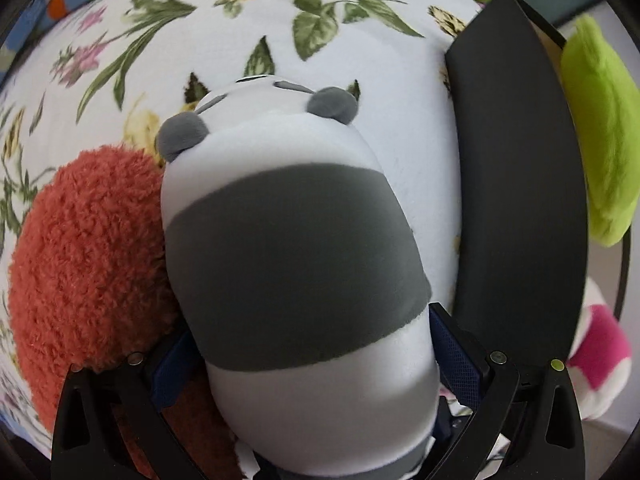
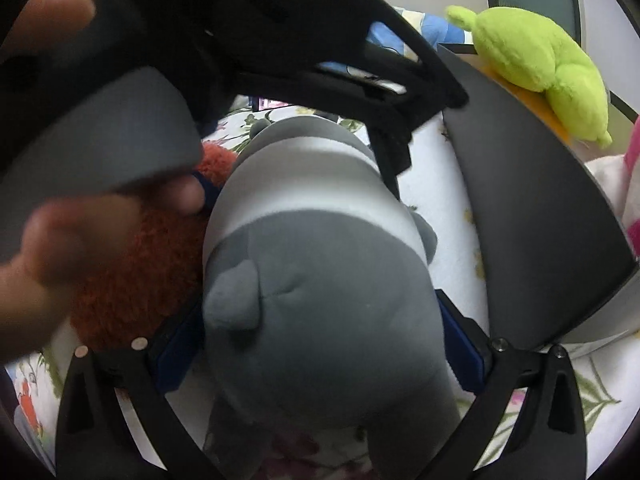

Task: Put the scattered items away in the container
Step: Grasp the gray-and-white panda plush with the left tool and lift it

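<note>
Panda plush (image 1: pixel 288 240) sits between the fingers of both your grippers. Your left gripper (image 1: pixel 316 364) is clamped on its lower white body, blue pads pressed into the fabric on either side, with the head and grey ears pointing away from the camera. Your right gripper (image 2: pixel 320 344) grips the same panda plush (image 2: pixel 320 280) at the grey end from the other side, pads touching both flanks. In the right wrist view your left gripper (image 2: pixel 304 184) shows beyond the toy, with your left hand (image 2: pixel 60 240) blurred at the left edge. The panda lies over a floral blanket (image 1: pixel 360 80), touching a red fuzzy plush (image 1: pixel 88 256) on one side. The dark container wall (image 1: pixel 520 200) stands just beside it, holding a lime-green plush (image 1: pixel 600 140) and a pink-and-white plush (image 1: pixel 600 352).
</note>
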### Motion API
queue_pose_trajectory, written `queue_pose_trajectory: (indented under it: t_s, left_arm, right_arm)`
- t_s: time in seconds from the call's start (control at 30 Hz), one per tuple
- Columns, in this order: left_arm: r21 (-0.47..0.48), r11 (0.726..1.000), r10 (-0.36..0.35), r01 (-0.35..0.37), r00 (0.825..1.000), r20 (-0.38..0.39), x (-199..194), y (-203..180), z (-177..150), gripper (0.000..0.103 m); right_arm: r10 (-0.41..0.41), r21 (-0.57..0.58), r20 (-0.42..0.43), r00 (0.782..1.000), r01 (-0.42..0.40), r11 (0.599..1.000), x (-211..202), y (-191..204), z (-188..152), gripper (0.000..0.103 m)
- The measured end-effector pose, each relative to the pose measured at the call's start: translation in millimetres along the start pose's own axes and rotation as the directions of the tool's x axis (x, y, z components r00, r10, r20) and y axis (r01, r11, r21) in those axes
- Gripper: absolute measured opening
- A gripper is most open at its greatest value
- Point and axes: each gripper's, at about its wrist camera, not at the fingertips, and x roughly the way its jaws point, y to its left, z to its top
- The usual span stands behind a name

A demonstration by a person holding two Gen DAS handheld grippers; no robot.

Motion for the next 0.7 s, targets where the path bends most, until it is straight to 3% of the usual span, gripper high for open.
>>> queue_pose_trajectory:
  t_s: [0.23,0.4,0.53,0.7]
  left_arm:
    - [0.054,0.998,0.018,-0.021,0.998,0.052,0.0,2.8,-15.8,0.102]
    - [0.074,0.997,0.015,-0.021,0.996,0.093,-6.6,5.6,-30.3,0.102]
    - [0.095,0.995,-0.004,-0.008,0.993,0.120,-21.3,9.8,-45.6,0.092]
    - [0.106,0.994,-0.055,0.041,0.990,0.131,-40.8,19.0,-61.3,0.088]
  right_arm:
    - [0.019,0.017,-0.017,1.000,-0.019,1.000,4.9,6.4,-3.8,0.103]
    - [0.019,0.037,-0.012,1.000,-0.019,0.999,-3.7,10.0,-8.2,0.095]
    - [0.013,0.023,0.003,1.000,-0.013,1.000,-17.4,17.1,-12.1,0.090]
    - [-0.016,-0.014,0.030,0.999,0.017,1.000,-38.2,31.7,-12.7,0.089]
